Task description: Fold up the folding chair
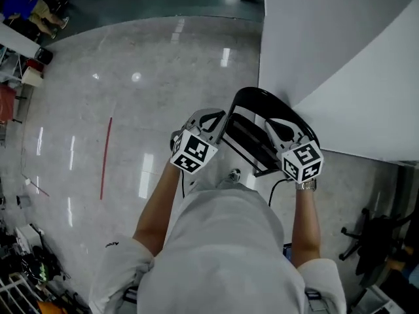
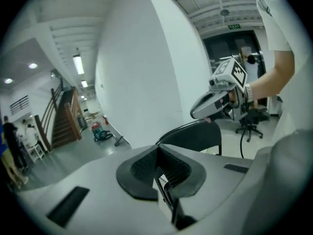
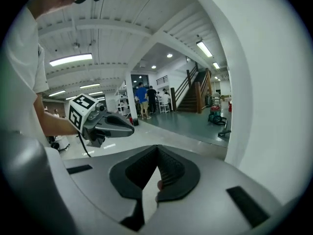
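Note:
The black folding chair point(image 1: 252, 142) stands on the pale floor in front of me, against a white pillar; from above its seat and back look close together. My left gripper point(image 1: 215, 118) hangs at the chair's left side rail, its jaws shut with nothing between the pads point(image 2: 157, 151). My right gripper point(image 1: 275, 124) hovers over the right part of the curved top rail, its jaws point(image 3: 157, 150) also shut and empty. In the left gripper view the chair back point(image 2: 195, 136) lies beyond the jaws, under the right gripper point(image 2: 215, 102). The right gripper view shows the left gripper point(image 3: 105, 121).
The white pillar point(image 1: 327, 57) rises right behind the chair. A black office chair point(image 1: 373, 234) stands at the lower right. A red line point(image 1: 105, 159) marks the floor to the left. Stairs point(image 2: 63, 121) and several people are far off.

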The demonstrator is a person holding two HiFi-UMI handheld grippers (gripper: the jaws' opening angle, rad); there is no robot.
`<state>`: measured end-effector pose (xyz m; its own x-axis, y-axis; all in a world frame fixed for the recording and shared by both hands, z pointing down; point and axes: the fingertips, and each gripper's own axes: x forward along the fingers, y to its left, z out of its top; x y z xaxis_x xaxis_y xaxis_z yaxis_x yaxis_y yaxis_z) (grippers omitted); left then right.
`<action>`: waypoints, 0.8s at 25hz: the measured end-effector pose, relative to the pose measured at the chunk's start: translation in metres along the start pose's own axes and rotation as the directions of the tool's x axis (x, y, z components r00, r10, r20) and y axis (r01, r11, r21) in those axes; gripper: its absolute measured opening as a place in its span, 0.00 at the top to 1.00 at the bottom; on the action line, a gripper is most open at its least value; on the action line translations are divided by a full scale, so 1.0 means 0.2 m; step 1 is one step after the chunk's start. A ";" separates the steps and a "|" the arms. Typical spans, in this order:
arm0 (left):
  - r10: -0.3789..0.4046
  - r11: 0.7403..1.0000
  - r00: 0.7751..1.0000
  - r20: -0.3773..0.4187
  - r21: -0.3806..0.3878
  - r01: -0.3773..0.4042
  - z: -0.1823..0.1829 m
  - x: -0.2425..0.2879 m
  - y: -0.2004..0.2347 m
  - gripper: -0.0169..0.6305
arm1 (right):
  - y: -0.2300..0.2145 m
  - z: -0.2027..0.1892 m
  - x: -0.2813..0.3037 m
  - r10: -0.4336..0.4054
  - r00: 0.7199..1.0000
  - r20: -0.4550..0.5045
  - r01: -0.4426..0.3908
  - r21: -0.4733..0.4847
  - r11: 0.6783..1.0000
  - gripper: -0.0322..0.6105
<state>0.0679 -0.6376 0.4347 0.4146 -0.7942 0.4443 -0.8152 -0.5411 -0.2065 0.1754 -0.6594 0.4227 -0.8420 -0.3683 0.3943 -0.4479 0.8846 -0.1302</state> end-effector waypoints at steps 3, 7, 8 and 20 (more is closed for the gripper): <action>0.124 0.986 0.992 0.039 -0.118 -0.119 -0.08 -0.20 0.10 0.95 | 0.16 0.07 0.14 0.039 0.998 0.053 -0.041 0.022 0.999 0.94; 0.272 0.929 0.962 0.034 -0.268 -0.253 -0.23 -0.59 0.19 0.95 | 0.50 0.13 0.31 0.116 0.990 0.086 -0.120 0.046 0.992 0.94; 0.318 0.903 0.948 0.036 -0.315 -0.291 -0.27 -0.70 0.21 0.95 | 0.60 0.15 0.35 0.142 0.985 0.093 -0.147 0.045 0.988 0.94; 0.629 0.658 0.777 0.014 -0.542 -0.522 -0.66 -1.86 0.19 0.95 | 1.83 0.36 0.59 0.423 0.898 0.122 -0.427 0.014 0.904 0.94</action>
<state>-0.1706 -0.3263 0.3776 -0.1847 -0.9615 0.2033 -0.9723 0.2089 0.1049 -0.1094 -0.3997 0.3552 -0.9821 0.0082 0.1884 -0.0495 0.9529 -0.2992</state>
